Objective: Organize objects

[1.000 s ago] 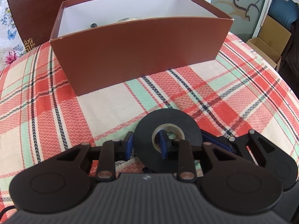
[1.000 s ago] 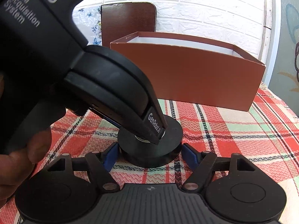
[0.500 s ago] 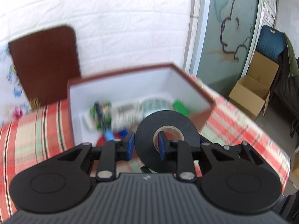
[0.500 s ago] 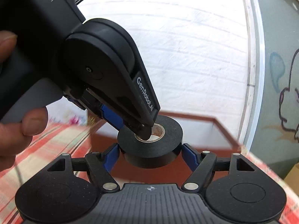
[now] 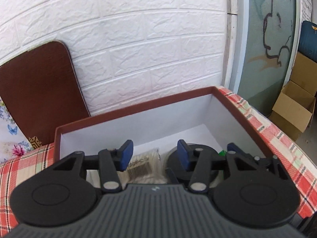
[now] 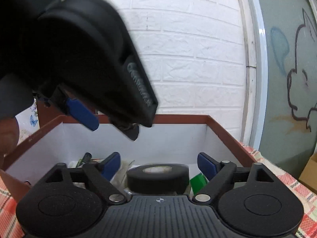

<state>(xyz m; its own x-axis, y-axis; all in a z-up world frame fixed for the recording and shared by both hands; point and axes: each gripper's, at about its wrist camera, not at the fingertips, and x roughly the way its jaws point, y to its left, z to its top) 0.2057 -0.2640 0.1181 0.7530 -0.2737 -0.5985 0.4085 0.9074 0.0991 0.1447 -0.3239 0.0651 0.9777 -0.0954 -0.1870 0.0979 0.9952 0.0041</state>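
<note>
Now that both your grippers (image 5: 154,154) (image 6: 158,164) have just spread, nothing pinched, the black tape (image 6: 157,177) with its pale core lies flat in the box (image 6: 178,117).

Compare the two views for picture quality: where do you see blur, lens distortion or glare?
Left wrist view: brick lines bow from the fisheye, the box rim is sharp, and the near gripper body looks soft. Right wrist view: the left gripper smears with motion blur, its lettering unreadable; the black tape roll is slightly blurred. Even daylight, no strong glare in either.
</note>
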